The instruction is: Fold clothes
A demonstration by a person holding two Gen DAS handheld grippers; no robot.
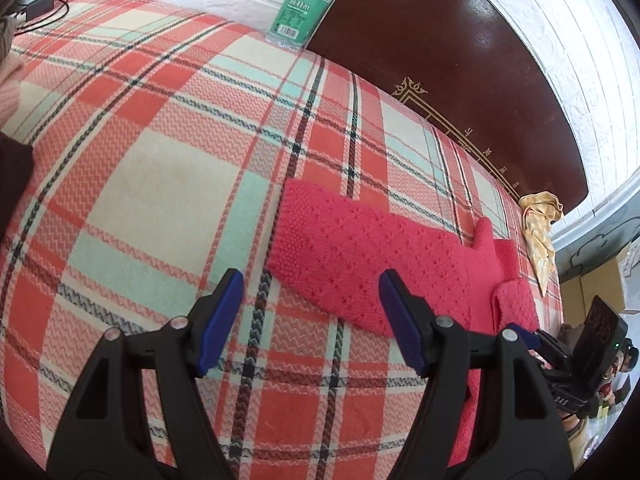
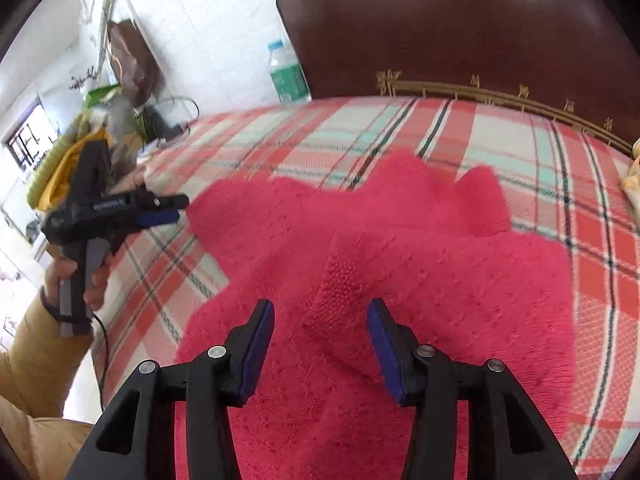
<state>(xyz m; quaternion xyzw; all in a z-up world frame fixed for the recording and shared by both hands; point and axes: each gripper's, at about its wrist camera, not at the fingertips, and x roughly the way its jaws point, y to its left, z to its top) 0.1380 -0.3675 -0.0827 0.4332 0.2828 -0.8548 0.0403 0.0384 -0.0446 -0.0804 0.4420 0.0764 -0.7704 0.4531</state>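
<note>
Plaid bed (image 1: 160,168) carries the red knit sweater (image 2: 400,248) spread and bunched, looks barely folded, most folding left; left gripper (image 1: 312,312) and right gripper (image 2: 320,344) both gape, holding nothing.

A home bedroom: plaid-covered bed (image 1: 160,168) against a dark wooden headboard (image 1: 440,48) and white wall (image 2: 208,12).

Both tools (image 1: 312,280) (image 2: 321,308) agape, empty.
</note>
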